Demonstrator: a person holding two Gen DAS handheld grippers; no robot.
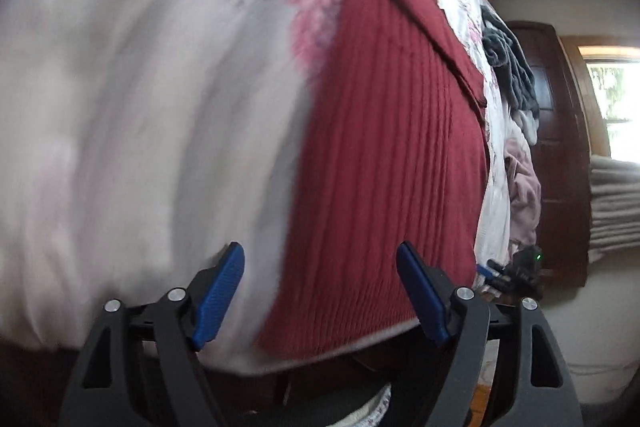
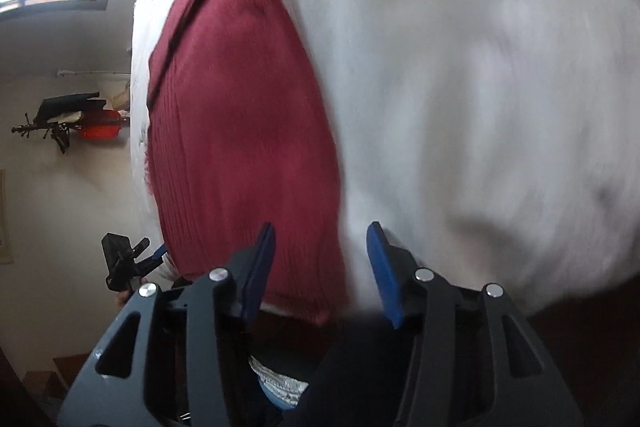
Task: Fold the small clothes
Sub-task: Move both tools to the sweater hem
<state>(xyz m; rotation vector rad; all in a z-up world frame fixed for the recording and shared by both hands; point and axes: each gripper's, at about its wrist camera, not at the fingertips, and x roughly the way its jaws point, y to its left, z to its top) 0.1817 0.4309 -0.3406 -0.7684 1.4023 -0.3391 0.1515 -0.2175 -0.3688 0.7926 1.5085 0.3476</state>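
A dark red ribbed garment [image 1: 384, 163] lies flat on a white cover [image 1: 120, 131], filling the middle and right of the left wrist view and the centre-left of the right wrist view. The left gripper [image 1: 320, 295] sits at the bottom of its frame, jaws wide apart and holding nothing, above the garment's near hem. The right gripper [image 2: 322, 273] is likewise spread and empty over the hem's corner. Grey and pink clothes [image 1: 516, 107] are heaped at the right edge.
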